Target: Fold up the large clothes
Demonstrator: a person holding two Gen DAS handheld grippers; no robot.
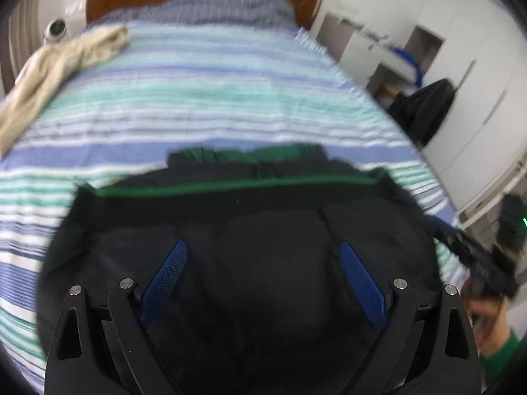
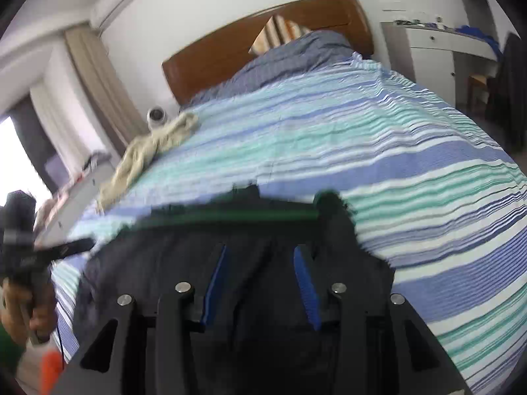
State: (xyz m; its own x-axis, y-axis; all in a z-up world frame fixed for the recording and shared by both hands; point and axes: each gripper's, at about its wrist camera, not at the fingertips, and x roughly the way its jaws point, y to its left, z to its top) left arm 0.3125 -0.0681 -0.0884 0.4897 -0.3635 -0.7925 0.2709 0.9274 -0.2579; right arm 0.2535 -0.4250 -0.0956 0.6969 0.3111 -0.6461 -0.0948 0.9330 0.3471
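I count one bed (image 1: 230, 92), spread with one striped cover (image 2: 378, 151) and backed by one wooden headboard (image 2: 263, 42). One striped pillow (image 2: 280, 29) leans against that headboard. Two garments lie on the bed: one dark garment with a green band (image 1: 250, 230) near me, and one beige garment (image 1: 59, 62) crumpled at the far edge. I carry two grippers, a left gripper (image 1: 263, 256) and a right gripper (image 2: 260, 263), each with two blue pads. One small white camera (image 2: 156, 117) sits beside the bed. One curtain (image 2: 95, 82) hangs by the window.
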